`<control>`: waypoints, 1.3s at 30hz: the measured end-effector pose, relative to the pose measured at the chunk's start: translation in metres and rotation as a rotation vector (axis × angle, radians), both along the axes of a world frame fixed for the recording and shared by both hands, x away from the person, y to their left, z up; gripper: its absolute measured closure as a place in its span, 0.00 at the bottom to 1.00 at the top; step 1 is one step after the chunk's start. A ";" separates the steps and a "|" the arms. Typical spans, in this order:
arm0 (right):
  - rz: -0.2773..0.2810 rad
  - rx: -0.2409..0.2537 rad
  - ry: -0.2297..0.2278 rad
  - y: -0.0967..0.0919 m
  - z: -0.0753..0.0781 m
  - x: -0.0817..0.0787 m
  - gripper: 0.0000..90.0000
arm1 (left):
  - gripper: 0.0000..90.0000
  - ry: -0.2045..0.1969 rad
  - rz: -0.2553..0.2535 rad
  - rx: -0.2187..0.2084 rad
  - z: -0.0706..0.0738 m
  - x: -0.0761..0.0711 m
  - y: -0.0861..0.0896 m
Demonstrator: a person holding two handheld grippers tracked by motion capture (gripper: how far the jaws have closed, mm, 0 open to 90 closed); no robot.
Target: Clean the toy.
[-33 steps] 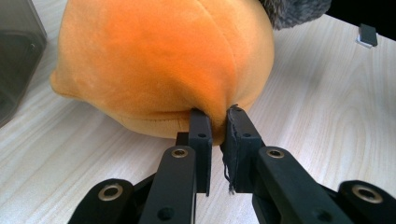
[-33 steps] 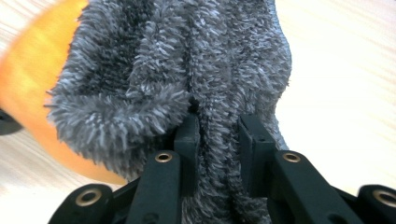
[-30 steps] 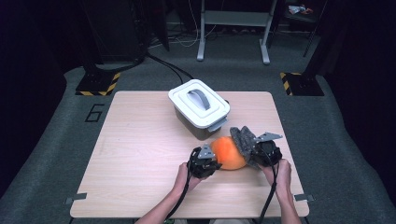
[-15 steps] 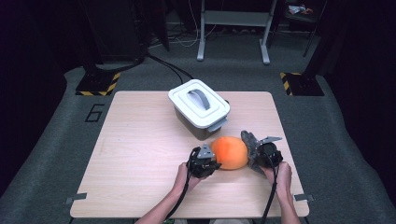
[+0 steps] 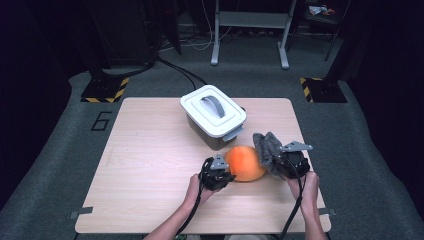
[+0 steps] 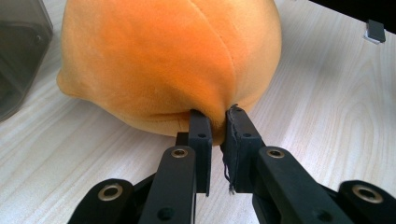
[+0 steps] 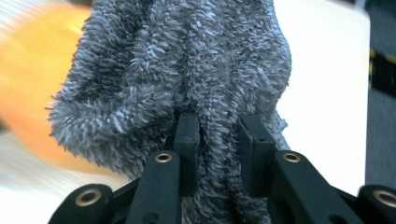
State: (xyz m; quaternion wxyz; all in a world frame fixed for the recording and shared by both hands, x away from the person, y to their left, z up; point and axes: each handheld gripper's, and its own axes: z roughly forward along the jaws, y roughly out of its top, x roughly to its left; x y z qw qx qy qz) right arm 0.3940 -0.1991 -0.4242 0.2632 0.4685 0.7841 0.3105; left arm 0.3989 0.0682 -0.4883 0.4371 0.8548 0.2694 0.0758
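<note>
Table: a light wooden rectangular table [image 5: 150, 165] is seen from above, with everything on it gathered in its right half.
Box: a grey plastic storage box with a white lid and grey handle [image 5: 213, 116] is set at 12 o'clock from the table's centre, near the far edge, its lid on.
Ball: a round orange plush ball [image 5: 245, 163] is rested on the table at 5 o'clock from the box, just beside it; in the left gripper view it is seen lying on the wood.
Cloth: a fluffy grey microfibre cloth [image 5: 267, 148] is held up at 3 o'clock of the ball, its pile close against the ball's right side; whether it touches cannot be told.
Left gripper: the left gripper [image 6: 218, 116] is placed at 9 o'clock of the ball, jaws clenched on a pinch of the orange plush.
Right gripper: the right gripper [image 7: 217, 126] is placed at 3 o'clock of the ball, jaws clamped on a fold of the cloth.
</note>
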 end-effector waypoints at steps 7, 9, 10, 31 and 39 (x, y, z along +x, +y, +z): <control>0.080 -0.040 0.044 0.031 -0.009 0.005 0.80 | 0.90 -0.001 0.009 0.002 -0.001 0.000 0.001; 0.070 -0.033 0.043 0.032 -0.012 0.007 0.80 | 0.90 -0.002 0.009 0.001 -0.001 0.001 0.002; 0.067 -0.018 0.049 0.031 -0.013 0.009 0.80 | 0.89 -0.001 0.011 -0.002 -0.001 0.001 0.002; 0.049 -0.017 0.042 0.029 -0.014 0.012 0.80 | 0.54 -0.153 0.124 0.085 -0.009 -0.013 -0.009; 0.043 -0.007 0.036 0.024 -0.013 0.008 0.80 | 0.85 -0.168 0.117 0.076 -0.006 -0.011 -0.011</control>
